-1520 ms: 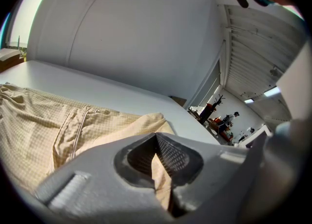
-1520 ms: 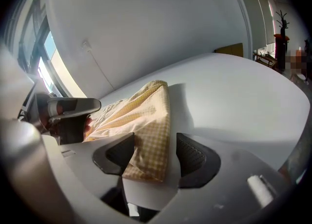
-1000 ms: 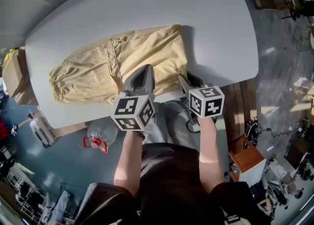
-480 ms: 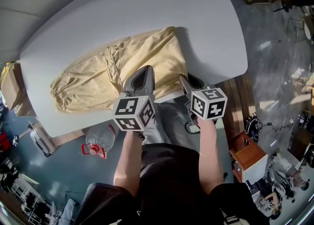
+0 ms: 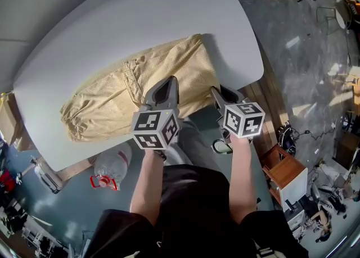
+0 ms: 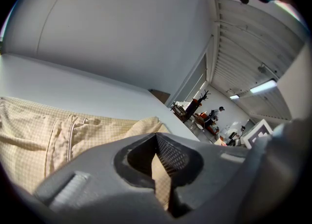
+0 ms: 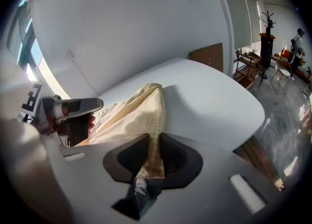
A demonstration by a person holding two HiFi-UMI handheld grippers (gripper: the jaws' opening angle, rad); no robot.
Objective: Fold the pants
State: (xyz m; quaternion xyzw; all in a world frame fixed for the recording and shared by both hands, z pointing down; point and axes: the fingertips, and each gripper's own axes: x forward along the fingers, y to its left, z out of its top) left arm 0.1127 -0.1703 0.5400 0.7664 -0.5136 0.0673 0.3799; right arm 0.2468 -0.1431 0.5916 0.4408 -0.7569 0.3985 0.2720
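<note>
Pale yellow checked pants (image 5: 112, 91) lie lengthwise on the white table (image 5: 140, 15), waist end to the right. My left gripper (image 5: 165, 82) is shut on the fabric at the pants' near edge; in the left gripper view cloth is pinched between its jaws (image 6: 157, 137), and the pants (image 6: 48, 135) spread away to the left. My right gripper (image 5: 222, 91) is at the near right corner of the pants. Its jaws have just been closing and are shut on a fold of the pants (image 7: 136, 111), which runs up out of the gripper (image 7: 158, 137).
The table's rounded right end (image 5: 256, 66) is close to the right gripper. On the floor, a large water bottle (image 5: 111, 167) lies below the near edge. A wooden stool (image 5: 287, 175) stands at the right and a cardboard box (image 5: 5, 122) at the left.
Both grippers have moved right along the table's near edge with the pants in them. The pants now lie nearer the table's right end.
</note>
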